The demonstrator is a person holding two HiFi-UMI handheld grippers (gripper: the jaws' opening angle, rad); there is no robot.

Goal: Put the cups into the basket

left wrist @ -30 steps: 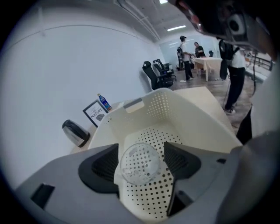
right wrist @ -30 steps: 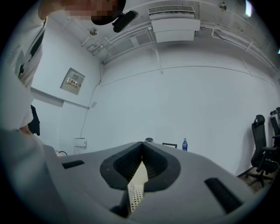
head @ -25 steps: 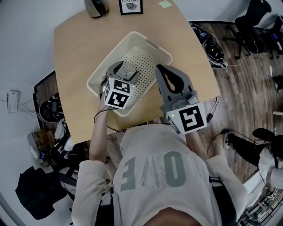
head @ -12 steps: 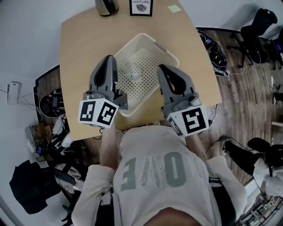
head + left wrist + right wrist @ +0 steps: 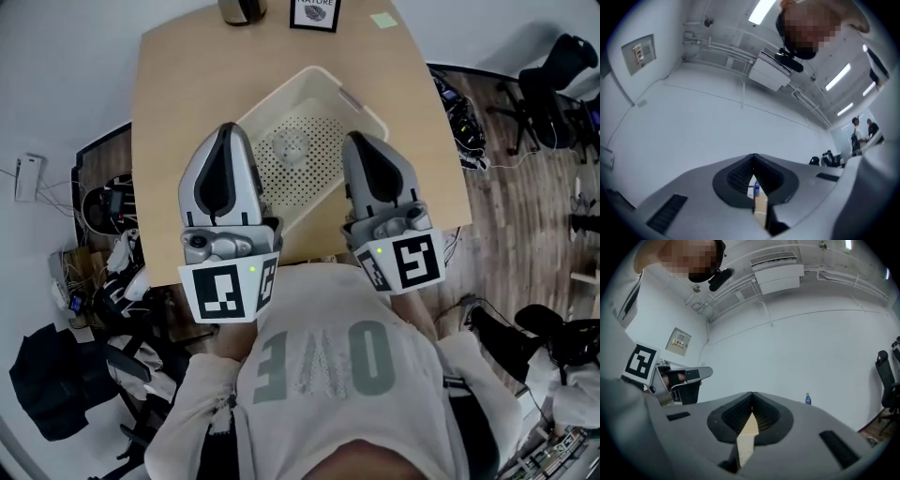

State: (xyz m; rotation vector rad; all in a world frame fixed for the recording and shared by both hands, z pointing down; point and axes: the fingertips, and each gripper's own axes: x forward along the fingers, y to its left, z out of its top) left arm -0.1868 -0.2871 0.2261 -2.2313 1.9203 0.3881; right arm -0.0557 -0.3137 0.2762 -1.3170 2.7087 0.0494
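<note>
A clear cup [image 5: 291, 147] lies on the perforated floor of the cream basket [image 5: 358, 101] on the wooden table [image 5: 178, 94]. My left gripper [image 5: 228, 131] is held up over the basket's near left edge, its jaws shut with nothing between them. My right gripper [image 5: 360, 141] hovers by the basket's near right side, also shut and empty. In the left gripper view the jaws [image 5: 753, 157] meet at the tips and face a white wall. The right gripper view shows its jaws [image 5: 751, 394] pressed together the same way.
A framed picture [image 5: 315, 11], a dark rounded object [image 5: 242, 9] and a green note [image 5: 382, 19] sit at the table's far edge. Office chairs [image 5: 562, 66] and cables [image 5: 455, 108] stand on the floor to the right. A blue bottle [image 5: 807, 399] stands by the wall.
My left gripper came out of the basket, drew back toward me and rose, leaving the cup lying inside. The right gripper shifted only slightly.
</note>
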